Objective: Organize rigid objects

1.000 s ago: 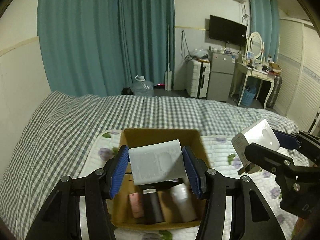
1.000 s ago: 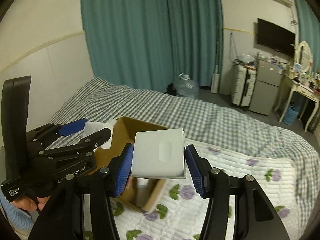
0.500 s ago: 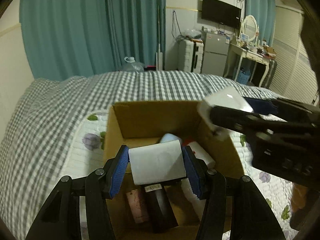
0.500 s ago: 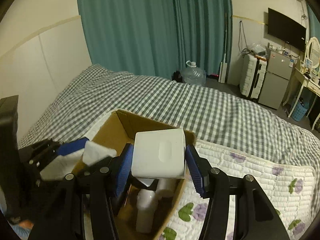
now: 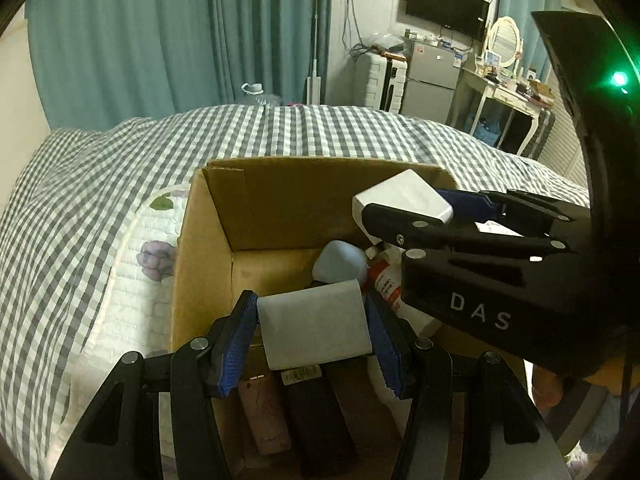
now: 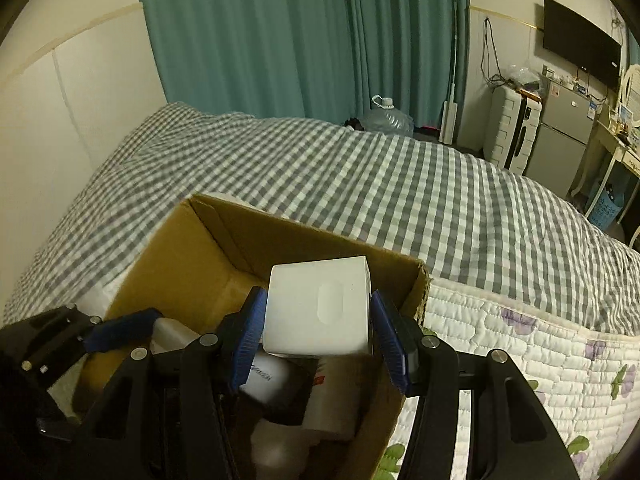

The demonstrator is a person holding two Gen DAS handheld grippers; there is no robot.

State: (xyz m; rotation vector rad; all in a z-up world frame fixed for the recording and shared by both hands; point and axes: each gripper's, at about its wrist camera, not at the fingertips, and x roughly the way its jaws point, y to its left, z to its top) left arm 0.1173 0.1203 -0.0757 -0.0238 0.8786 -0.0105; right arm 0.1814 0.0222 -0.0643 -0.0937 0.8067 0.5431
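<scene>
I have two boxes in hand over the cardboard box (image 5: 276, 216), which sits on the bed (image 6: 400, 184). My left tongs (image 5: 310, 332) are clamped on a grey-white box (image 5: 316, 326), held just above the near end of the carton, over a pink tube (image 5: 264, 416) and a dark bottle (image 5: 316, 412) lying on the floor of it. My right tongs (image 6: 318, 334) grip a white box (image 6: 320, 312) by its two sides, above the carton's far right corner, where white bottles (image 6: 332, 396) already lie.

I judge this the placing step: both loads are over the carton but not yet set down. Free floor shows only at the far left of the carton. Next I'd lower each box to rest on something firm before spreading the tongs, taking one at a time, as the two sets of tongs are close together over the carton.
</scene>
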